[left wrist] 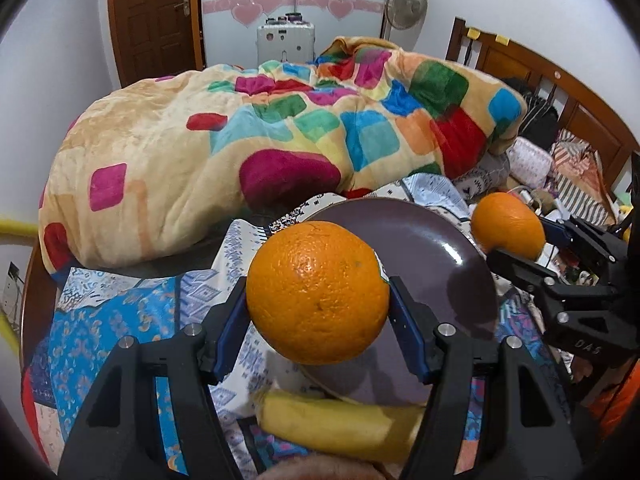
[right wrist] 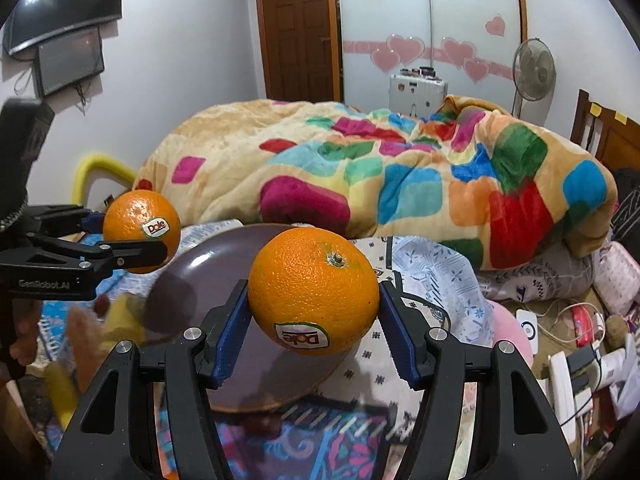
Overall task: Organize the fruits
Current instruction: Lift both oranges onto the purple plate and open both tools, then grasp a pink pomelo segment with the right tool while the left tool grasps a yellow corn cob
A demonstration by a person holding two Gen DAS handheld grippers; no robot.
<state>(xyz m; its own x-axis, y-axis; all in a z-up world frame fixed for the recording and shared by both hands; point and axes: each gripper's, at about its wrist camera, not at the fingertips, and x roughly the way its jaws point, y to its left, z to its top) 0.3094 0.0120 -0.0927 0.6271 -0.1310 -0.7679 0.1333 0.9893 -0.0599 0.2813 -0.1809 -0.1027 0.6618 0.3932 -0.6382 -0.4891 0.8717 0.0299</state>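
Left gripper clamps one orange, right gripper another orange; I'd worry they roll off the shallow plate.

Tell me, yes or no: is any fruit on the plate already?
No. The plate is bare; both oranges are clamped in grippers above it.

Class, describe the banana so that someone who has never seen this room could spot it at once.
Start at the bed with the colourful blanket, then find the dark plate on the patterned cloth in front. The banana lies by the plate's near rim: long and yellow, unlike the two round oranges held above.
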